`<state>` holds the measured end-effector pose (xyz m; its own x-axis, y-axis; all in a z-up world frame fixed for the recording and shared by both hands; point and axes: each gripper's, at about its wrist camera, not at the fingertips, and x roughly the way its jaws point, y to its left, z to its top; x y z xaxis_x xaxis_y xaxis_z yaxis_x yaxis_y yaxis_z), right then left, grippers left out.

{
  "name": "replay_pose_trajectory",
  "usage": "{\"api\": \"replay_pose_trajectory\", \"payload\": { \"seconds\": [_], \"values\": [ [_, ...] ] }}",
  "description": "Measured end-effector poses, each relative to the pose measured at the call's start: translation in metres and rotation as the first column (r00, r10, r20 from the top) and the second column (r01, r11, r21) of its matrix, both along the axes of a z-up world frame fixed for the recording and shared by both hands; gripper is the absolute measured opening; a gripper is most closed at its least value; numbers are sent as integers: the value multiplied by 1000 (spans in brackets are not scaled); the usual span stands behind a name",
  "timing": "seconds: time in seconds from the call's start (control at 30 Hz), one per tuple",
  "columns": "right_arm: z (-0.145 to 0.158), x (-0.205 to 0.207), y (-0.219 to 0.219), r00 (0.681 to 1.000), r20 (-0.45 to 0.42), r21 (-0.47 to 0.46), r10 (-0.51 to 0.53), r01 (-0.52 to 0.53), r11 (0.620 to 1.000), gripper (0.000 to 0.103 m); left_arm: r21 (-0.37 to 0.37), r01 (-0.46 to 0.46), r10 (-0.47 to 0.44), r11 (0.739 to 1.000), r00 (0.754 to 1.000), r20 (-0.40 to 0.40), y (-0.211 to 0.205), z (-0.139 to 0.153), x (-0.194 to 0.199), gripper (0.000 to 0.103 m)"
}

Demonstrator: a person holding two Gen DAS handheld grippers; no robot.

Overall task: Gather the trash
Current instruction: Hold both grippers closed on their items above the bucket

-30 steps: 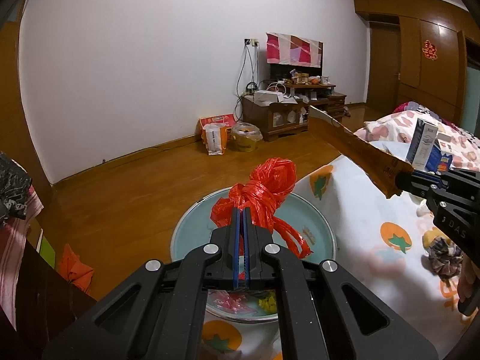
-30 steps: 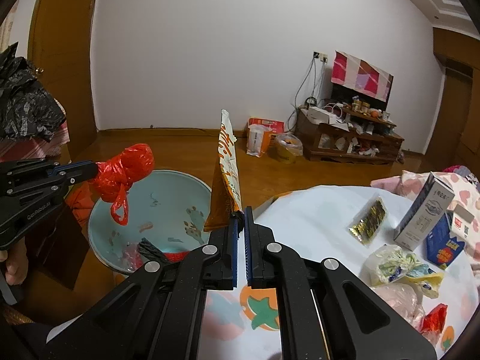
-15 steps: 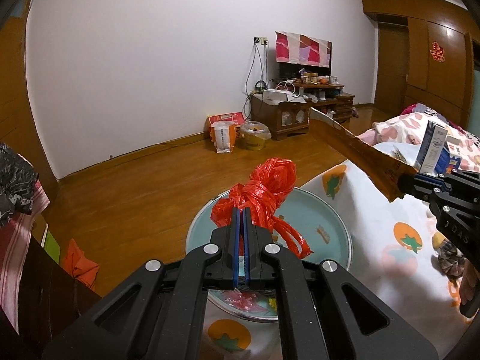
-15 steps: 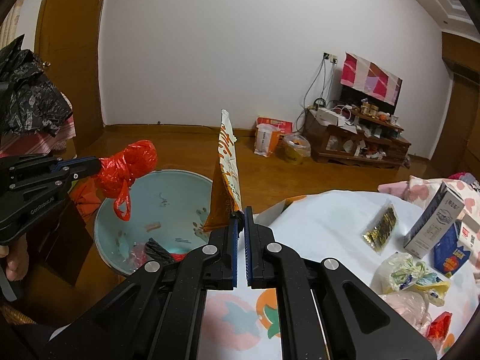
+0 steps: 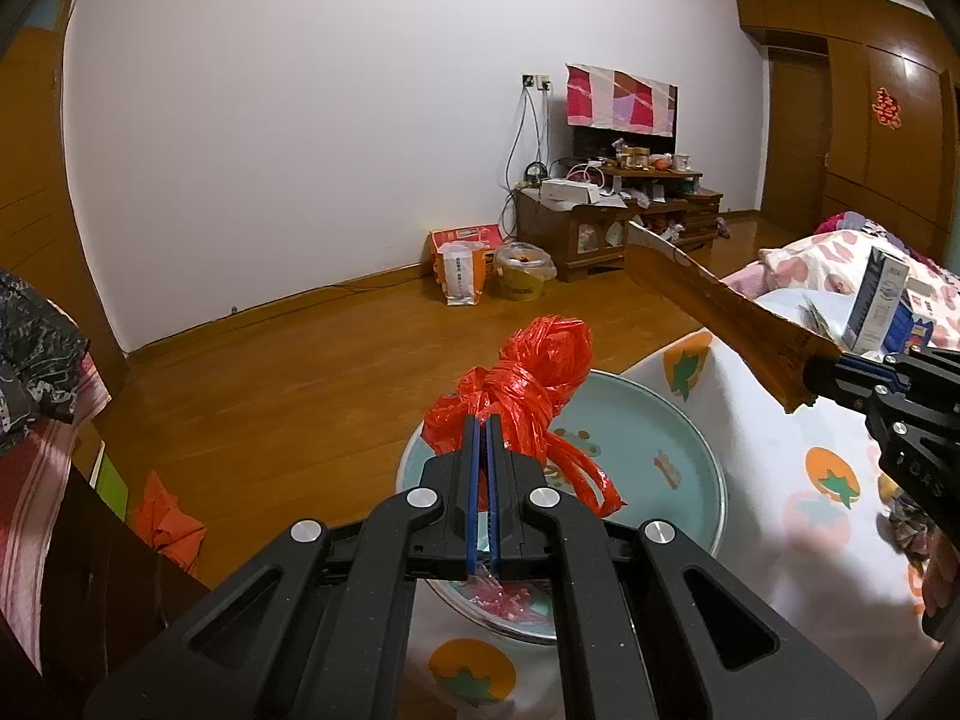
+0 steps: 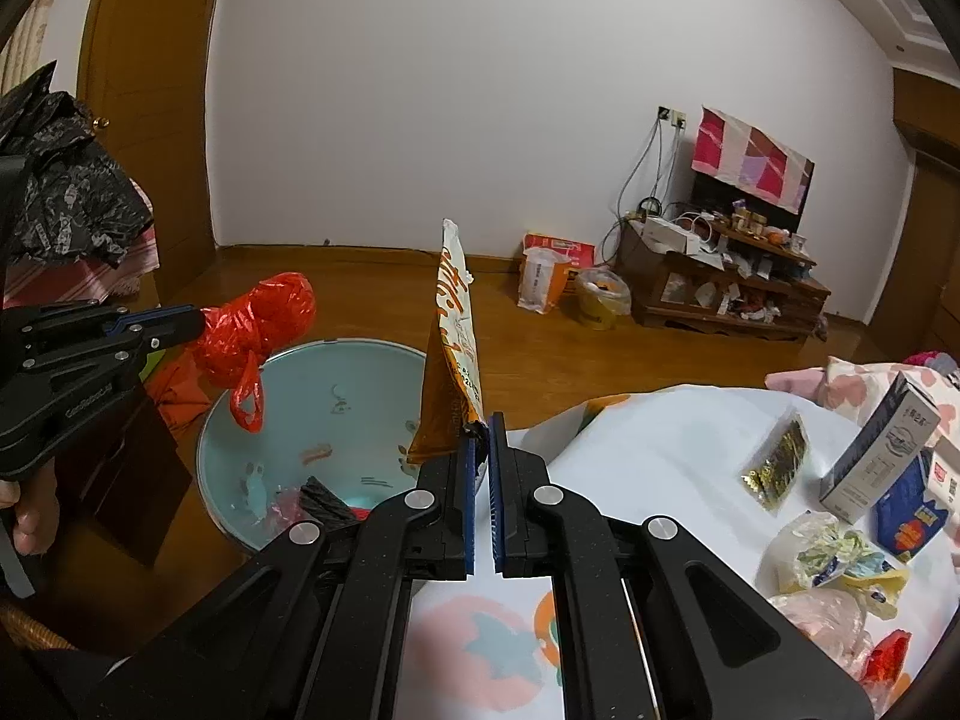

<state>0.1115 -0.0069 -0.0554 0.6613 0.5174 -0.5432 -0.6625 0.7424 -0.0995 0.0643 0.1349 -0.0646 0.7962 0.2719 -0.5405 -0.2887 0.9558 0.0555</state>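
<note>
Trash scraps (image 6: pixel 312 495) in pale-blue basin (image 6: pixel 384 360)

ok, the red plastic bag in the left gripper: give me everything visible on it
The red plastic bag is thin, crinkled film, bunched and knotted into a lump with loose looped handles dangling below. The left gripper is shut on its near side and holds it in the air above the pale blue basin, clear of the rim. Nothing else touches it. Whether anything is inside cannot be seen.
</note>
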Motion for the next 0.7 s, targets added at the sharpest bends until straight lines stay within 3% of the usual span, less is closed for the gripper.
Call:
{"api": "replay_pose_trajectory", "payload": {
  "seconds": [0.7],
  "values": [
    [-1, -3, 12, 1000, 1, -8, 31, -31, 999, 5, -4, -31, 31, 1000, 1000, -6, 9, -7, 1, 2]
  ]
}}
